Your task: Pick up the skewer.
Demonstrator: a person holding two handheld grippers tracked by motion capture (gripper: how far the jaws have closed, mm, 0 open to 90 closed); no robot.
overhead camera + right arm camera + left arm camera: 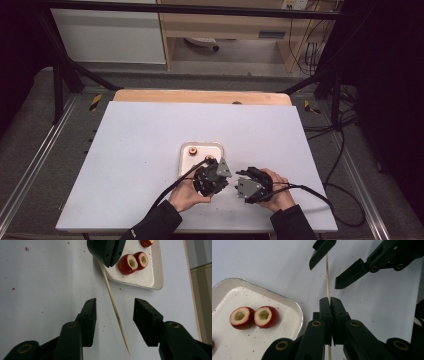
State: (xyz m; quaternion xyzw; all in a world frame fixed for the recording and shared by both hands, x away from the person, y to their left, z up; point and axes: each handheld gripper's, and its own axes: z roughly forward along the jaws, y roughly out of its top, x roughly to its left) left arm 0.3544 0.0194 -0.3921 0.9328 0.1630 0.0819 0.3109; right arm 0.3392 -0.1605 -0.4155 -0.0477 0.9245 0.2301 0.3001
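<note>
One wooden skewer [327,277] is clamped between the closed jaws of the left gripper [330,302], its free length running forward beyond the tips. The right gripper [115,312] has its jaws apart, one on either side of the skewer and not touching it; the pointed end lies between them, near their base. One white tray [287,305] sits on the desk [140,150] just beside the left jaws. In it, two cored red fruit pieces [254,317] touch side by side; a third [147,242] shows partly at the tray's far end.
</note>
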